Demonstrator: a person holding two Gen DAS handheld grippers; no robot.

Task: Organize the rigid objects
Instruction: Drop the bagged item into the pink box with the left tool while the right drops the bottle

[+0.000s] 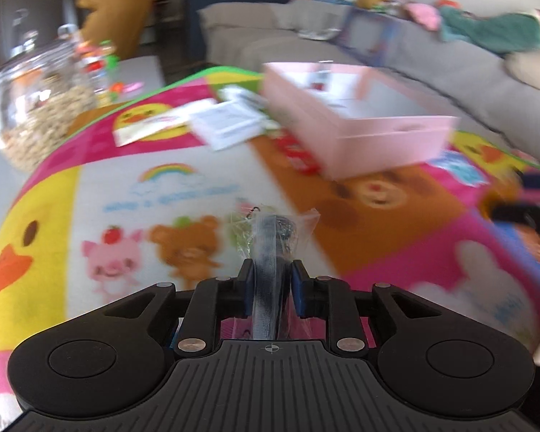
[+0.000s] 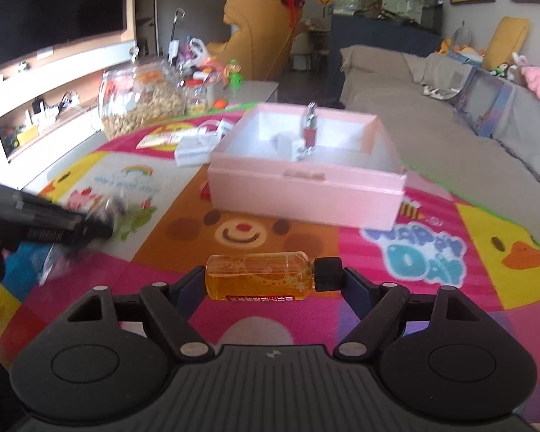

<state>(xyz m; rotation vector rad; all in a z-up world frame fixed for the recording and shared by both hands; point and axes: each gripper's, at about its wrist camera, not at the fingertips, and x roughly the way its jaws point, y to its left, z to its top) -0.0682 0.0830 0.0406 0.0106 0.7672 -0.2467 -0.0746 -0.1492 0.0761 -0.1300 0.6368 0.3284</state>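
Observation:
In the left wrist view my left gripper (image 1: 273, 277) is shut on a clear plastic bag (image 1: 270, 237) with a dark small item inside, held above the colourful play mat (image 1: 90, 187). In the right wrist view my right gripper (image 2: 273, 284) is shut on a small amber bottle (image 2: 259, 277) with a black cap. The bottle lies crosswise, gripped end to end. Ahead stands an open pink box (image 2: 306, 190) (image 1: 370, 133). It holds a small red bottle with a silver cap (image 2: 309, 129) and a little white box (image 2: 286, 144). The left gripper (image 2: 90, 228) shows blurred at the left.
A big glass jar of nuts (image 2: 140, 104) (image 1: 36, 115) stands at the mat's far left. White leaflets and packets (image 1: 223, 122) (image 2: 194, 147) lie left of the pink box. A grey sofa (image 2: 450, 136) runs along the right. Small toys (image 2: 230, 75) sit behind the jar.

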